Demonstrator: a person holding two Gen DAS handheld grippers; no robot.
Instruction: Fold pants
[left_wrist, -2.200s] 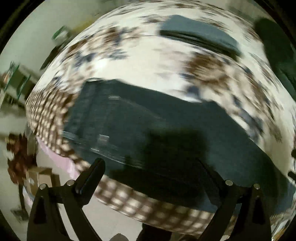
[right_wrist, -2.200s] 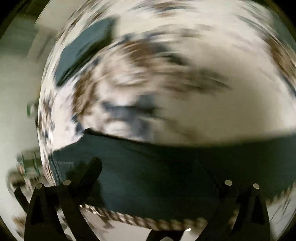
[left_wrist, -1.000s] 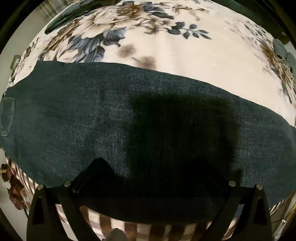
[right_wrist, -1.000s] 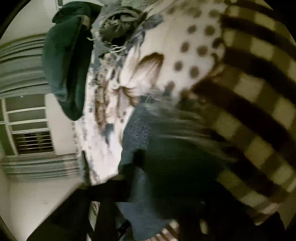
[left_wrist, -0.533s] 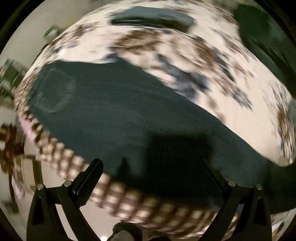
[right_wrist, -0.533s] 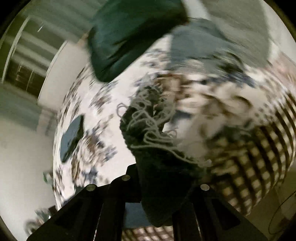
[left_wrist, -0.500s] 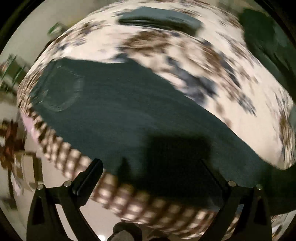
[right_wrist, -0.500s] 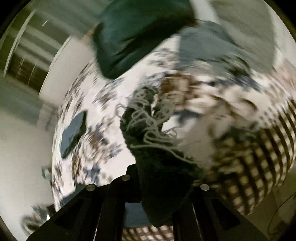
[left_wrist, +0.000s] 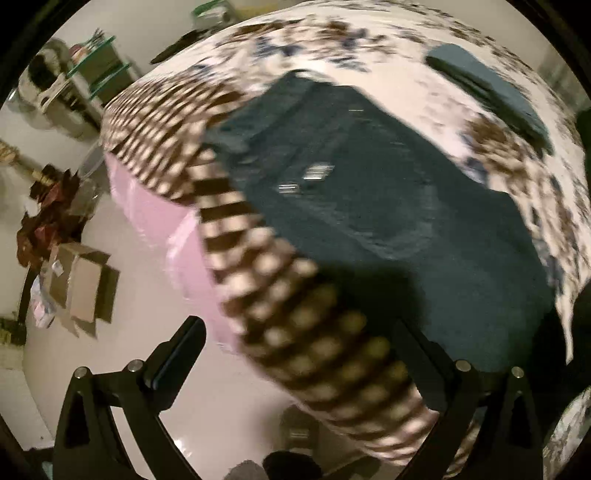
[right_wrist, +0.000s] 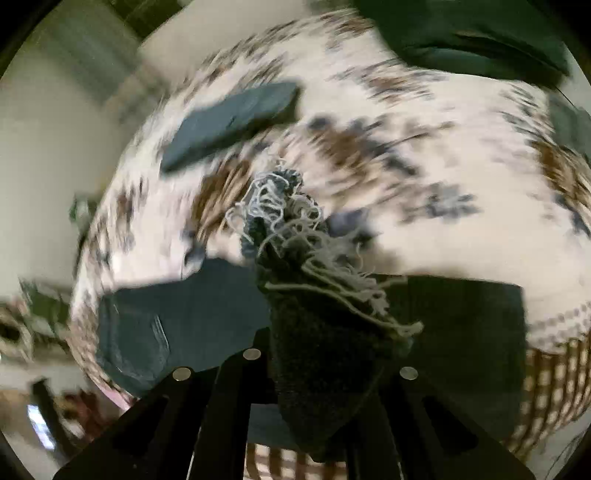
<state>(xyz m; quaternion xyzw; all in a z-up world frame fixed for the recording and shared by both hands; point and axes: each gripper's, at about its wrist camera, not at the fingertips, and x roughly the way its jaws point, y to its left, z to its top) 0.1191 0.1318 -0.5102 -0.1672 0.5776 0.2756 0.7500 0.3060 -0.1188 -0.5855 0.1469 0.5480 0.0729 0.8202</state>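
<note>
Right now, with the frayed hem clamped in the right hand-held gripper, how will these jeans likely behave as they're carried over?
Probably floppy: the jeans bunch and sag where the right hand-held gripper pinches them. Likely fairly heavy for cloth, since the rest lies flat and thick on the bedspread. The frayed hem may shed or snag threads, though slipping looks unlikely.

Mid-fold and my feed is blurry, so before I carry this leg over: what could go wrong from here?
1. The right gripper seems to pinch only the frayed hem; the loose threads could slip or snag in the jaws.
2. The pants lie close to the checkered bed edge, so a pull might drag them off.
3. The left gripper is open and pins nothing, so the lower layer may shift.
</note>
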